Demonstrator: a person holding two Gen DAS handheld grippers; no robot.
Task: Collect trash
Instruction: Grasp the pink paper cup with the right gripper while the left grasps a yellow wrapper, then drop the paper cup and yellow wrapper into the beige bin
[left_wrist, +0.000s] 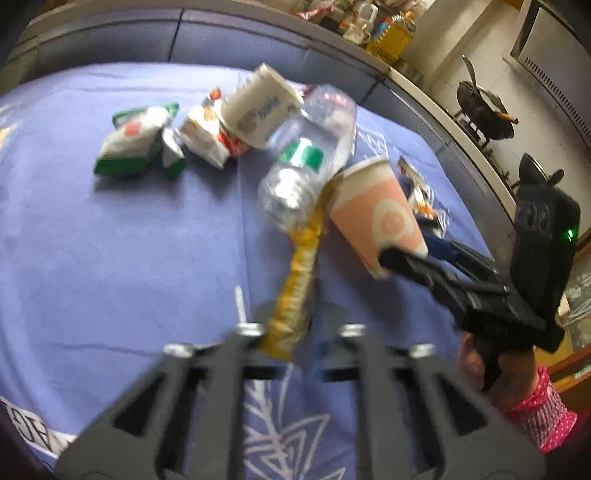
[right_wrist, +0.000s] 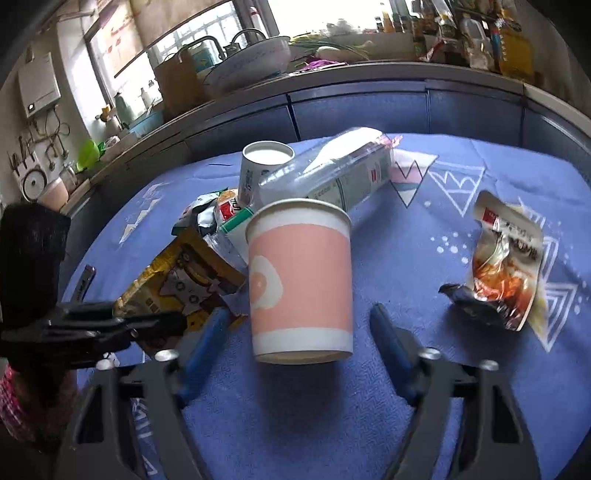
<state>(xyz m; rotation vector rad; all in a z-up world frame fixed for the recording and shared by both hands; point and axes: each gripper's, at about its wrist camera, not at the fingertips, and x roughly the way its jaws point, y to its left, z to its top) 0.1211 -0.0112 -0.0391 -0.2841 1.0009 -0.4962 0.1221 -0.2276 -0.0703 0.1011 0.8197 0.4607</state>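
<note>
My left gripper (left_wrist: 291, 332) is shut on a yellow snack wrapper (left_wrist: 295, 284), also seen from the right wrist (right_wrist: 177, 280). A pink-and-white paper cup (right_wrist: 299, 280) stands on the blue cloth between the open fingers (right_wrist: 207, 332) of my right gripper (right_wrist: 295, 332), apart from both. It shows in the left wrist view (left_wrist: 380, 218) at the right gripper's tips (left_wrist: 391, 258). A clear plastic bottle (left_wrist: 306, 162) (right_wrist: 332, 173), a white cup (left_wrist: 258, 107) (right_wrist: 258, 162) and green-white packets (left_wrist: 136, 144) lie behind.
An orange-red wrapper (right_wrist: 509, 266) lies at the cloth's right. A red-white packet (left_wrist: 210, 136) sits by the white cup. A kitchen counter (right_wrist: 332, 74) with dishes and bottles runs behind the table. A wok on a stove (left_wrist: 484, 110) stands far right.
</note>
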